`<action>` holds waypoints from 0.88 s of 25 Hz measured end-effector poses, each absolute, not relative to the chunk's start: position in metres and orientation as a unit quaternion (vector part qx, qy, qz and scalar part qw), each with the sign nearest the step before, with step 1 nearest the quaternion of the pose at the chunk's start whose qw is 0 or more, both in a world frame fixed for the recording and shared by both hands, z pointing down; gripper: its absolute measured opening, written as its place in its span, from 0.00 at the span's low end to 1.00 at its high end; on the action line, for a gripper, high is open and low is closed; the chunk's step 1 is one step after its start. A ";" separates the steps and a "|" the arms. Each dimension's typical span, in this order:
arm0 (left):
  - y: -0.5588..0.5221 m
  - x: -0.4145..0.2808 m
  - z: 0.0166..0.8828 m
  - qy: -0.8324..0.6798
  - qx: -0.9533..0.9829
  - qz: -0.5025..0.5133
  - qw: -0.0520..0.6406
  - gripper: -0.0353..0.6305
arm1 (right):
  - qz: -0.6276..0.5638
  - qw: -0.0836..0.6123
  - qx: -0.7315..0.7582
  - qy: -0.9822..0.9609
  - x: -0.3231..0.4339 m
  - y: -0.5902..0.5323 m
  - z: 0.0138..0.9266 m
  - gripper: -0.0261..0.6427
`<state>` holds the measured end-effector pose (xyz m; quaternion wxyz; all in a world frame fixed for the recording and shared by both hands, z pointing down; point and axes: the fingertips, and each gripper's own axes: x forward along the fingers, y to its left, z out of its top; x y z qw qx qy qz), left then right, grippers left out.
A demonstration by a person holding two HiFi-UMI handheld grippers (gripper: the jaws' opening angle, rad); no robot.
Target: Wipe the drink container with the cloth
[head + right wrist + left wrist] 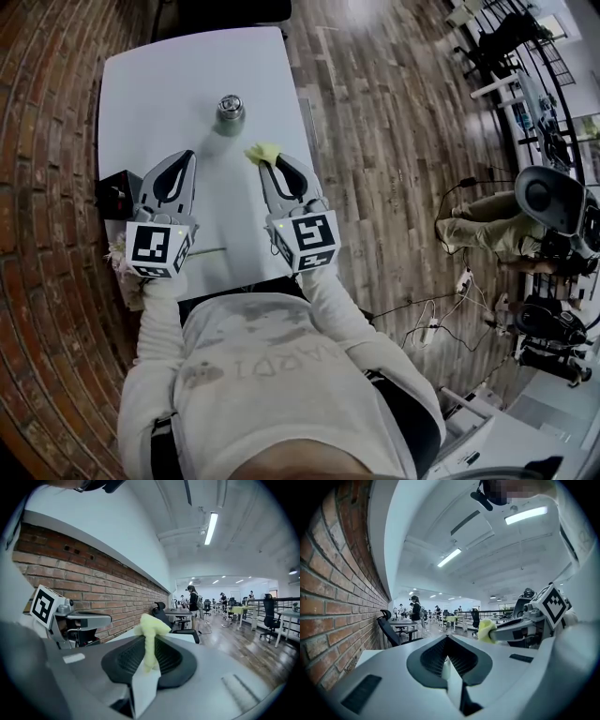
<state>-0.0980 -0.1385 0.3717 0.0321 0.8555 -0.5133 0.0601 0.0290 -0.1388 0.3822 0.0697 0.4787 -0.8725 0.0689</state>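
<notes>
White table (187, 84) before me, brick wall (47, 187) along its left; a small black box (114, 194) sits at that edge (detail unreadable). Black office chair (159, 606) past the far end, cables (441, 319) on the wood floor (394, 141).

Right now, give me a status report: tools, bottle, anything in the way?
Left tool shut, empty. Right tool shut on cloth. Bottle upright on table, apart from both tools. Nothing between cloth and bottle.
</notes>
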 end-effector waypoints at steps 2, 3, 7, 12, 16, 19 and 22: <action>-0.134 -0.100 0.367 -0.517 0.854 0.056 0.027 0.05 | 0.064 0.062 0.479 -0.873 0.030 -0.134 0.376 0.15; -0.131 -0.100 0.365 -0.519 0.853 0.053 0.025 0.05 | 0.063 0.059 0.480 -0.873 0.031 -0.132 0.374 0.15; -0.121 -0.100 0.353 -0.525 0.850 0.043 0.019 0.05 | 0.054 0.042 0.481 -0.874 0.037 -0.122 0.359 0.15; -0.110 -0.102 0.341 -0.530 0.847 0.031 0.012 0.05 | 0.048 0.019 0.483 -0.874 0.039 -0.113 0.340 0.15; -0.102 -0.106 0.337 -0.534 0.845 0.023 0.005 0.05 | 0.044 0.011 0.491 -0.870 0.043 -0.106 0.340 0.15; -0.099 -0.108 0.335 -0.535 0.845 0.017 0.003 0.05 | 0.037 0.007 0.490 -0.871 0.042 -0.104 0.335 0.15; -0.098 -0.105 0.331 -0.535 0.845 0.016 0.002 0.05 | 0.030 0.003 0.488 -0.872 0.045 -0.101 0.328 0.15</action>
